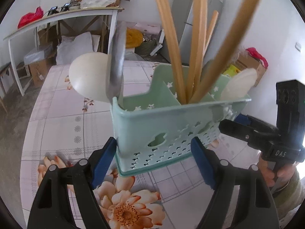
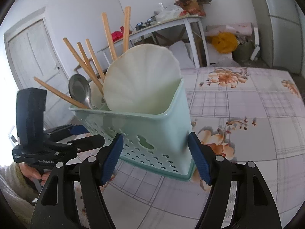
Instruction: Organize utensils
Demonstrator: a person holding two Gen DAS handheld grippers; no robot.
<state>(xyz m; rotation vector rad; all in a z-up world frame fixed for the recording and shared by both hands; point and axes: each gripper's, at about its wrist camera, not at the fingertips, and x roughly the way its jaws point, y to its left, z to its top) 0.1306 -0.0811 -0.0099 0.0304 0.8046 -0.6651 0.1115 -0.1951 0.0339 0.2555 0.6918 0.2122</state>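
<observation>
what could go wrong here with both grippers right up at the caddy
1. The chopsticks lean loosely outward from the green caddy; a nudge could tip them out.
2. The left gripper and right gripper straddle opposite ends, jaws open; uneven closing might twist or tip the caddy.
3. The tall white scoop and metal ladle make it top-heavy.

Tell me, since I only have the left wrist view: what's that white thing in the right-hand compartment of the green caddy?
Observer: It's a white, shell-shaped scoop, ribbed like a fan. It stands upright in the end compartment of the caddy.
Operator: Is my right gripper open?
Observer: Yes. The right gripper is open, with a blue pad on either side of the caddy's near corner.
Operator: What's beyond the chopsticks on that side?
Observer: A white door in the wall behind the chopsticks.
</observation>
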